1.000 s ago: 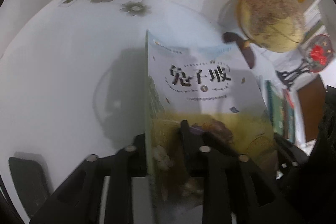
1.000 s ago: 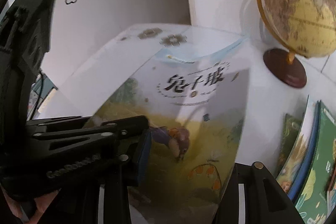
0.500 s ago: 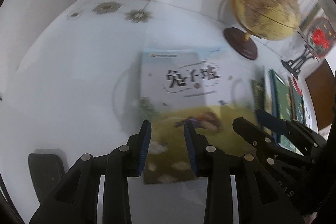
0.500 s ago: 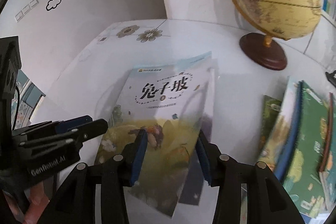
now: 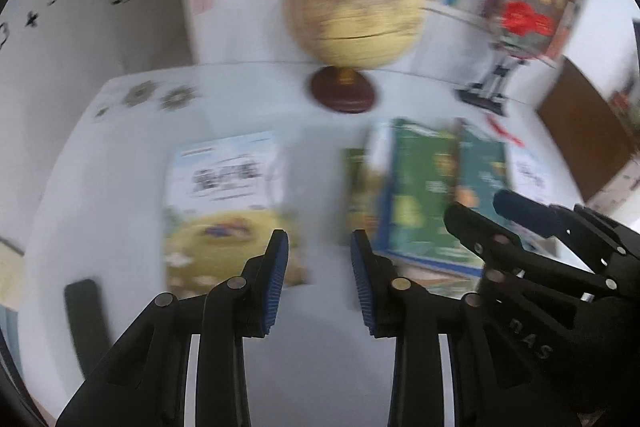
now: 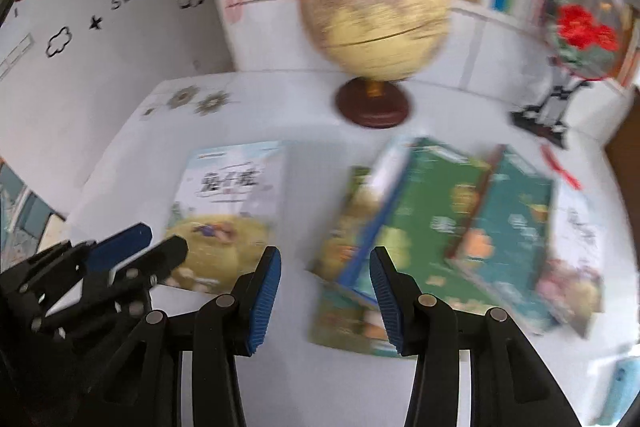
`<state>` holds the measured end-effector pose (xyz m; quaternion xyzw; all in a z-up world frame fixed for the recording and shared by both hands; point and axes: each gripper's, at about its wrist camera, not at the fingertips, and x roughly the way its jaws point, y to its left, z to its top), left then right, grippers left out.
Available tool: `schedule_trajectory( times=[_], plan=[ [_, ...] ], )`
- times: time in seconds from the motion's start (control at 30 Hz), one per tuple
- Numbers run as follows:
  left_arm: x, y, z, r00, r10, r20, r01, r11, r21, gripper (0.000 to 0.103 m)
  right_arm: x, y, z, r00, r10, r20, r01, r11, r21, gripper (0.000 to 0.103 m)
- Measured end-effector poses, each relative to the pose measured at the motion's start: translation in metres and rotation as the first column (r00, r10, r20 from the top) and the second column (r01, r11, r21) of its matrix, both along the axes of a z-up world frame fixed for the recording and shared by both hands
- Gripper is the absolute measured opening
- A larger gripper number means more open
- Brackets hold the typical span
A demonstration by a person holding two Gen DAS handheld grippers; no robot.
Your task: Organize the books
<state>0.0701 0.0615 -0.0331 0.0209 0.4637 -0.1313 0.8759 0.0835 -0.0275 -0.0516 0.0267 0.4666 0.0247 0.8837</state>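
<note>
We hold both grippers tilted downward, side by side and apart. The left gripper has its jaws parted, blue ribbed pads facing each other across an empty gap, nothing pressed between them. The right gripper also stands with jaws parted and nothing in the gap; its jaws have just been opening a little. From the left wrist view, the right gripper's black fingers reach in to the right of our jaws; from the right wrist view, the left gripper's fingers lie to the left.
</note>
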Motion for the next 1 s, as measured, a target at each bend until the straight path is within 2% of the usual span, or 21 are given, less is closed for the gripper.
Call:
schedule_trajectory(
  times=[0.1,0.27,0.5,0.7,0.83,1.0],
  plan=[
    [-0.019,-0.044,0.027,0.998,-0.053,0.046,0.054,0.998,-0.019,0.027,-0.025,-0.040,0.023,0.998,-0.056,0.039,0.058,0.997,-0.049,0.045],
    [-0.046,-0.104,0.062,0.991,-0.080,0.106,0.083,0.996,-0.031,0.027,-0.061,-0.110,0.063,0.989,-0.108,0.098,0.113,0.993,-0.045,0.045],
    [-0.075,-0.166,0.081,0.991,-0.066,0.120,0.073,0.996,-0.048,0.027,-0.101,-0.184,0.095,0.979,-0.144,0.146,0.154,0.987,-0.055,0.045],
    [-0.084,-0.204,0.078,0.988,-0.093,0.121,0.094,0.996,-0.001,0.027,-0.120,-0.226,0.089,0.974,-0.194,0.116,0.199,0.979,-0.037,0.045],
    [-0.074,-0.218,0.067,0.988,-0.125,0.087,0.126,0.992,-0.002,0.027,-0.121,-0.244,0.076,0.969,-0.231,0.084,0.234,0.972,-0.024,0.045],
    [-0.053,-0.225,0.058,0.983,-0.155,0.097,0.152,0.988,0.038,0.027,-0.108,-0.257,0.062,0.958,-0.279,0.061,0.280,0.960,-0.021,0.045]
  ],
)
